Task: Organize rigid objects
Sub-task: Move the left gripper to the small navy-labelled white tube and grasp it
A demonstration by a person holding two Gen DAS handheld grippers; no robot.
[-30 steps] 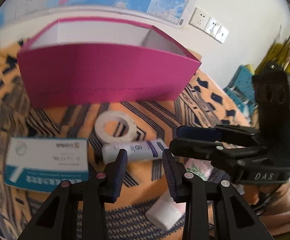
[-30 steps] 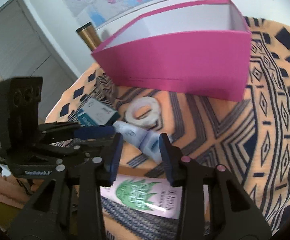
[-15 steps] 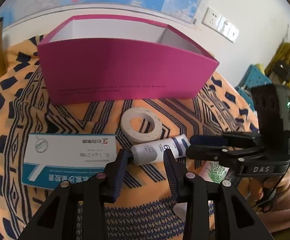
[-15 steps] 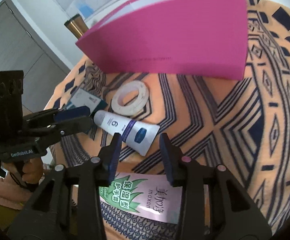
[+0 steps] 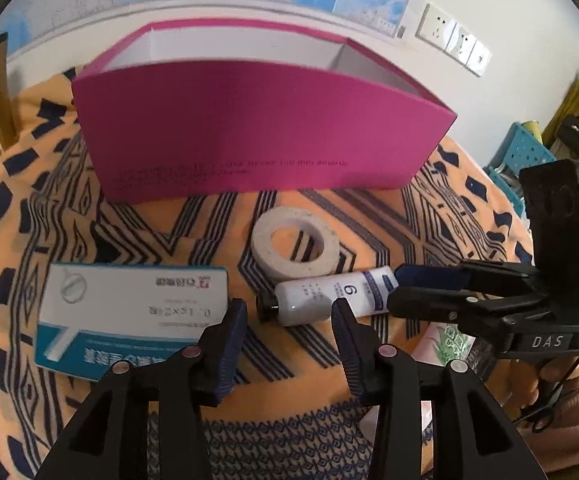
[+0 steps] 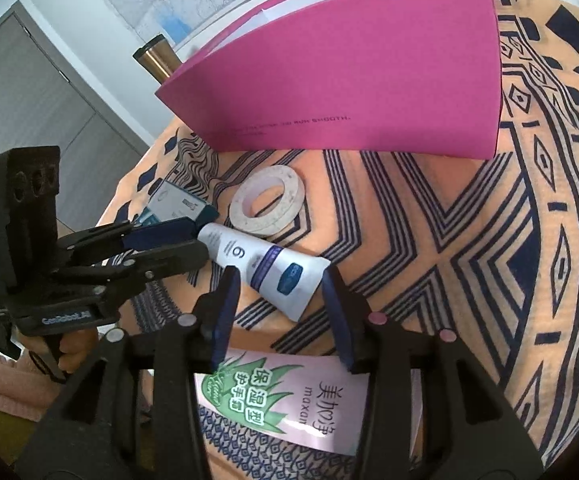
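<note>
A white tube marked 6 (image 5: 329,294) (image 6: 265,268) lies on the patterned cloth, just in front of a white tape roll (image 5: 295,244) (image 6: 267,204). My left gripper (image 5: 289,320) (image 6: 199,240) hovers at the tube's black cap end, jaws opening, pads not touching it. My right gripper (image 6: 279,292) (image 5: 401,290) straddles the tube's flat crimped end, jaws also opening, with small gaps on both sides. Behind stands an open pink box (image 5: 261,132) (image 6: 349,80) with a white inside. A blue-and-white carton (image 5: 129,320) (image 6: 173,200) lies flat at the left.
A pink sachet with green leaves (image 6: 289,396) (image 5: 449,344) lies under the right gripper near the table's front edge. A gold flask (image 6: 157,58) stands behind the pink box. The orange cloth (image 6: 509,280) is bare to the right. A hand grips each tool's handle.
Both pairs of jaws have widened. The left view has drifted so the pink box sits more central. The right gripper has dipped closer over the tube, which lies in the same spot.
</note>
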